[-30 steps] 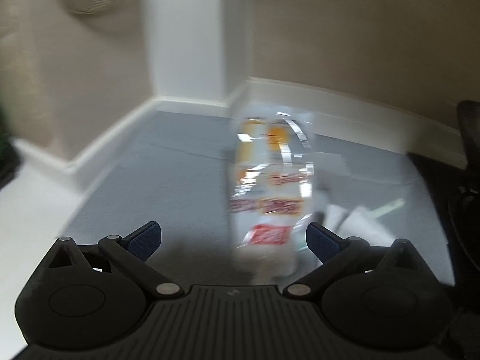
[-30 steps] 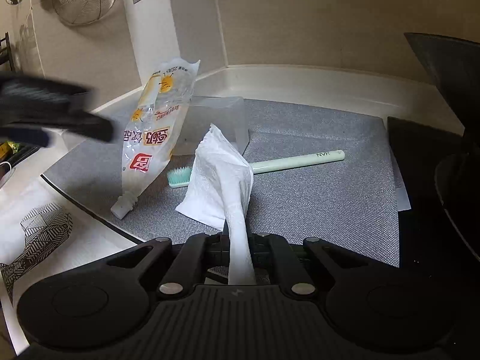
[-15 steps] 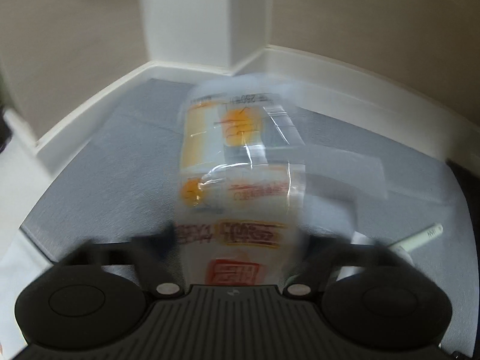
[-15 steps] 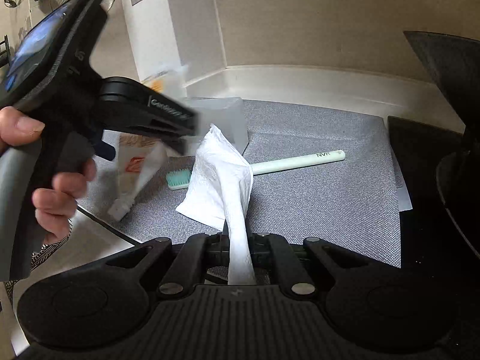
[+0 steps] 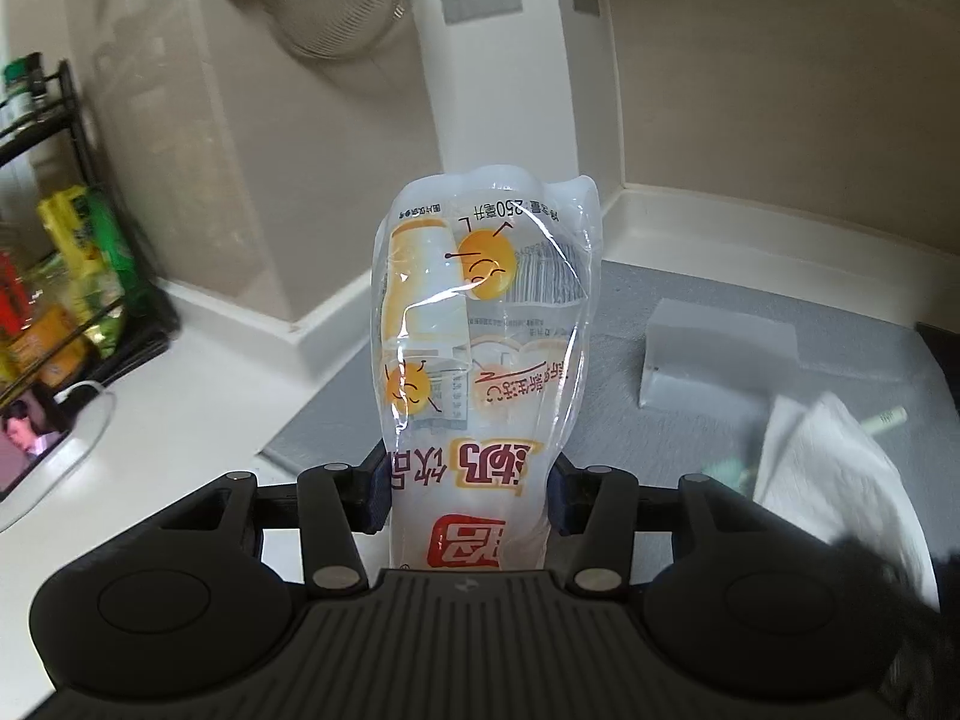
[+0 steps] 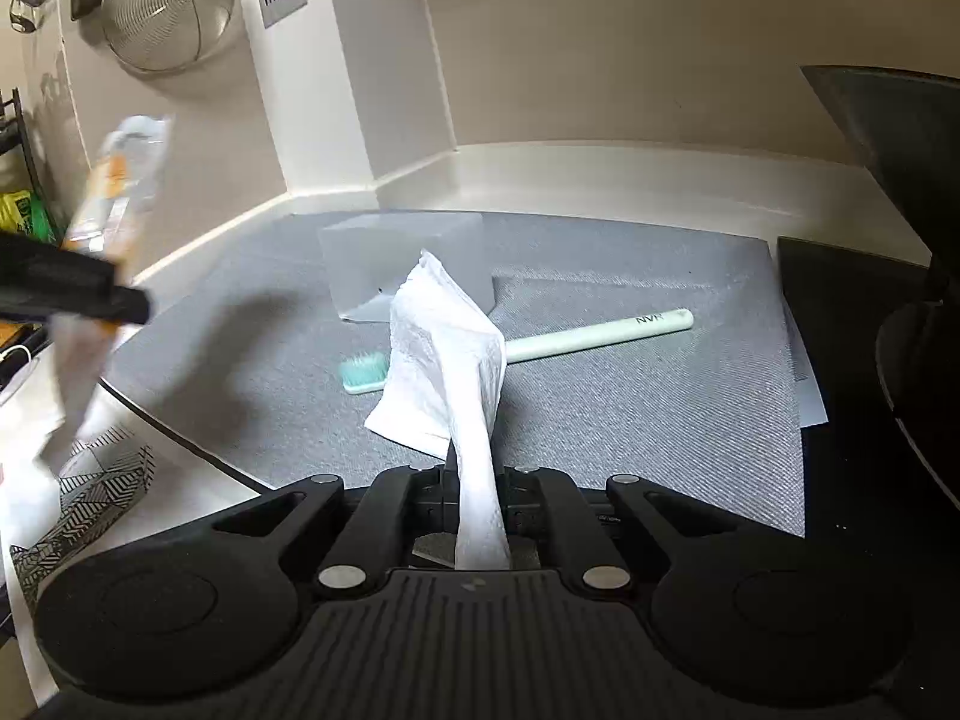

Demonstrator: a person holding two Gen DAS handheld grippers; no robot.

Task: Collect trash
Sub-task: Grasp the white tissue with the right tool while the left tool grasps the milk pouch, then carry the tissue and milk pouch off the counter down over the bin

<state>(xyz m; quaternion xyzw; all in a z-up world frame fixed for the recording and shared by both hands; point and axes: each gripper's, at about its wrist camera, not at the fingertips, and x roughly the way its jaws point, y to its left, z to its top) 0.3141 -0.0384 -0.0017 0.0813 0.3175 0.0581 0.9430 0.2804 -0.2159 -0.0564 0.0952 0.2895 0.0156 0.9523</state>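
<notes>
Since a second ago, the left gripper (image 5: 467, 495) has clamped the clear, printed, soft plastic drink pouch (image 5: 483, 324) at its lower body and lifted it off the grey mat (image 6: 630, 420). It looks light, crushable and probably slippery. Right gripper (image 6: 477, 495) pinches the white crumpled tissue (image 6: 447, 360) above that mat.

Clear plastic pouch (image 5: 480, 360) printed with yellow-orange smiley circles, dark-red characters on cream, red label near the bottom, black barcode. White embossed paper towel (image 6: 447, 354); mint-green toothbrush (image 6: 540, 348) with teal bristles; frosted translucent grey box (image 6: 408, 258). Grey woven-texture mat (image 6: 630, 420) over white surface (image 5: 180, 390); black-and-white geometric print sheet (image 6: 90, 498); black grippers, dark-blue pads (image 5: 379, 498).
</notes>
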